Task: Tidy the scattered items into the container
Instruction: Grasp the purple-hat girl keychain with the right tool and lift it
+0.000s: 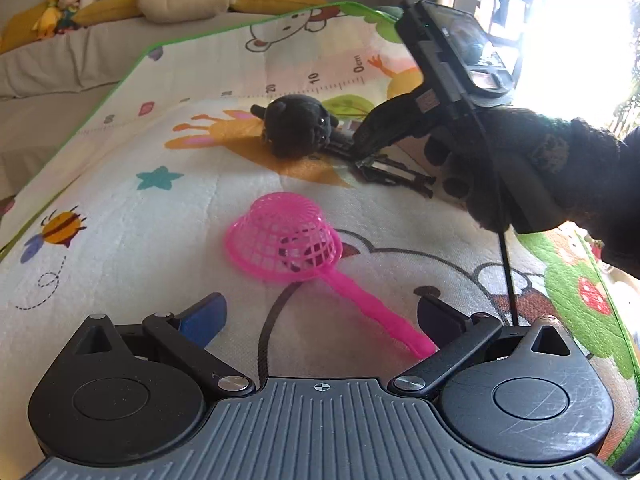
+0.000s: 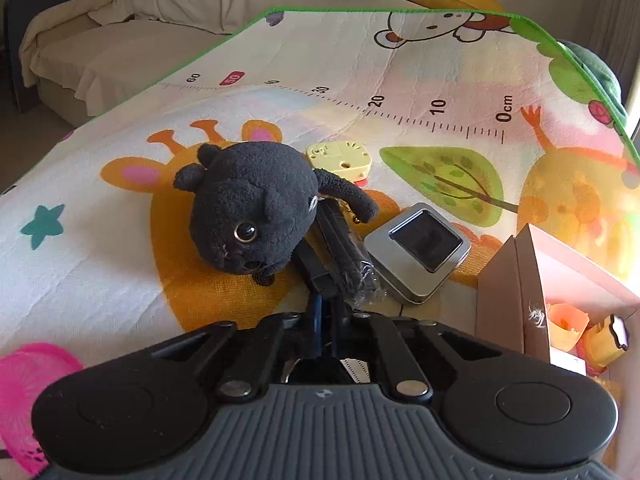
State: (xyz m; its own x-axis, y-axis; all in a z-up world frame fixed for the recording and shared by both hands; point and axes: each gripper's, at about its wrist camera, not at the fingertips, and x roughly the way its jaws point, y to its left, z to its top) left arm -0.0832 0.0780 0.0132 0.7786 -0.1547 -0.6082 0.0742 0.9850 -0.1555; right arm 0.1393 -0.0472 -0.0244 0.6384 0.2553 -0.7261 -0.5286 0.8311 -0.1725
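My left gripper (image 1: 318,314) is open and empty, just above the handle of a pink toy net (image 1: 286,238) lying on the play mat (image 1: 120,208). My right gripper (image 2: 326,308) is shut on a black wrapped tripod-like object (image 2: 340,252) that lies beside a black plush cat (image 2: 256,208); it also shows in the left wrist view (image 1: 360,144). A silver tin (image 2: 418,252) and a yellow plastic piece (image 2: 340,156) lie close by. The cardboard box (image 2: 516,280) stands at the right with orange and yellow items inside.
The mat covers a raised surface with a green edge (image 2: 224,40). A bed with pillows and stuffed toys (image 1: 64,4) lies beyond. The gloved hand holding the right gripper (image 1: 520,168) is at the right of the left wrist view.
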